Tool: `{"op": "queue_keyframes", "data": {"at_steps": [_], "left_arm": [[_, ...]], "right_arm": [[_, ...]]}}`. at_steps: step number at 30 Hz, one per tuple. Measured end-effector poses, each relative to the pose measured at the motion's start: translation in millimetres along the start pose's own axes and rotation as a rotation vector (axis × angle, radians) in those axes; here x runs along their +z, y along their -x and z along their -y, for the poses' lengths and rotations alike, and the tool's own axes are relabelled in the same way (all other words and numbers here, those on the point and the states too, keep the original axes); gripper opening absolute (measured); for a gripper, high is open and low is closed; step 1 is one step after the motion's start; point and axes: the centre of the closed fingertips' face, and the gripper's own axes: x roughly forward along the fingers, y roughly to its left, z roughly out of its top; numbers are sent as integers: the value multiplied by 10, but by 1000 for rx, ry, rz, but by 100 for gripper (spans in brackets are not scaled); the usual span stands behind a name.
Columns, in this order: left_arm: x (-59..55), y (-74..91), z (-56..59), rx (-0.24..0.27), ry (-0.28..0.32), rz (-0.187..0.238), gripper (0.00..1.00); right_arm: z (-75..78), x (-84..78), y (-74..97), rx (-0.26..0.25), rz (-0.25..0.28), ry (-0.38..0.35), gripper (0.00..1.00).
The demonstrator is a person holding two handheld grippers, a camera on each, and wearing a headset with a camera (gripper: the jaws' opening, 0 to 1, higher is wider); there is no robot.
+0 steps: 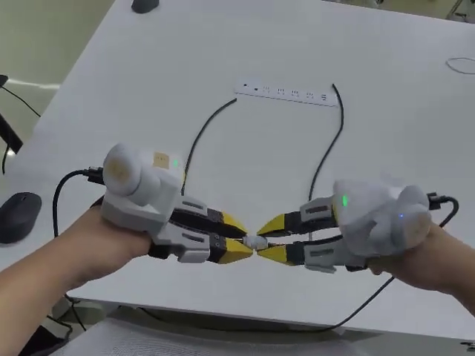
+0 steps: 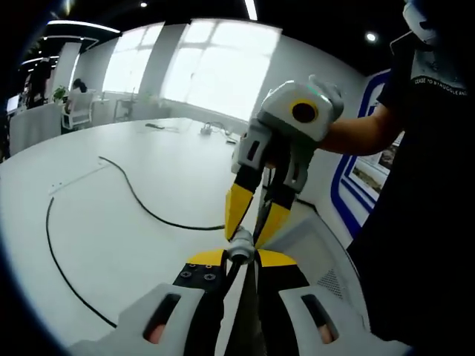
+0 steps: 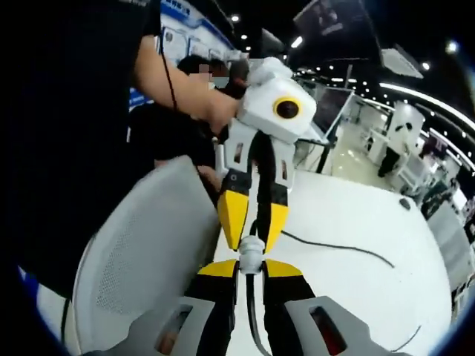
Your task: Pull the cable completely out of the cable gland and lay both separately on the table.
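In the head view my two grippers meet tip to tip just above the near edge of the white table (image 1: 223, 44). The left gripper (image 1: 246, 245) comes in from the left, the right gripper (image 1: 269, 245) from the right. Between their yellow tips sits the small pale cable gland (image 1: 256, 242). In the left gripper view the gland (image 2: 240, 248) lies at my own closed tips (image 2: 239, 257), and the thin black cable (image 2: 261, 215) runs on between the right gripper's fingers. The right gripper view shows the gland (image 3: 251, 252) just past my own tips (image 3: 251, 268), with the cable (image 3: 249, 308) trailing back between the jaws.
A white power strip (image 1: 286, 93) lies at the middle back with two black cords (image 1: 326, 152) running toward me. A dark mouse (image 1: 18, 215) sits off the table's left side. A grey mesh chair (image 3: 141, 252) stands below the table's near edge.
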Motion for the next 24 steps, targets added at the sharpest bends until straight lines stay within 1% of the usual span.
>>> {"op": "queue_keyframes", "data": {"at_steps": [1,3,4,7,13,18,20,23,24], "left_arm": [[-5,-1,0,-2,6,0,15],[-1,4,-12,7,10,8,15],[2,11,-17,7,16,10,15],[23,23,-22,8,23,20,15],[30,12,-25,16,1,9,15],[54,21,-40,21,-10,13,15],[67,21,-36,22,-18,15,15],[88,20,-42,26,-38,18,15],[107,21,-49,31,-55,24,15]], "right_arm": [[-11,-5,-2,0,-5,14,7],[25,-7,-6,-30,-14,60,7],[19,2,-7,-32,-13,65,7],[45,8,-2,-46,-11,68,7],[69,-7,-3,-50,-9,59,8],[94,3,15,-61,-4,5,8],[96,9,21,-64,-1,3,8],[130,13,41,-79,9,-52,9],[143,20,59,-88,13,-63,11]]}}
